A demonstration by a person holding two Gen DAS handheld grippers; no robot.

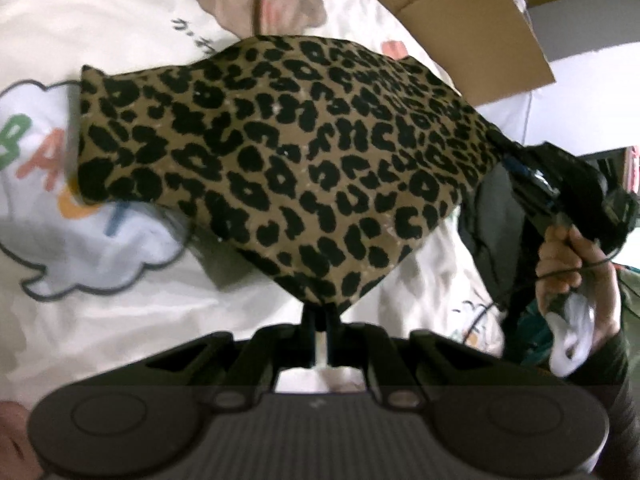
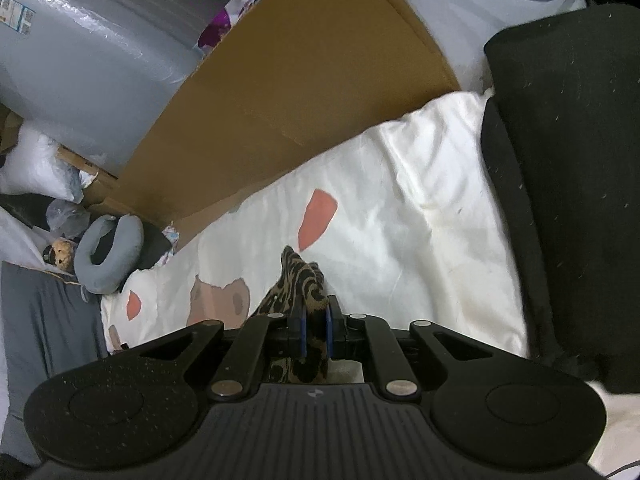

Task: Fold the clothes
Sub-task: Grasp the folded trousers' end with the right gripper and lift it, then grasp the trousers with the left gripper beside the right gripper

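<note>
Cloth (image 1: 272,152) w/ leopard spots hangs in the air between both grippers, just above the bed sheet (image 1: 120,320). It is brown w/ black spots, soft and thin. It looks stretched wide, w/ its long side going from the left gripper (image 1: 319,320) up & over to the right gripper (image 1: 520,168). One end flops loose on the far left side.

Left gripper is clamped tight on the bottom edge of the cloth. Right gripper is clamped on another edge; in the right wrist view a small bunch of spotty cloth pokes out past its fingers (image 2: 301,332).

Both hands are about the same close to it, as each has a bit. I think next is to lay it flat on the sheet, so the held edges should come down together. A cardboard box (image 1: 460,28) sits near, behind the cloth.
</note>
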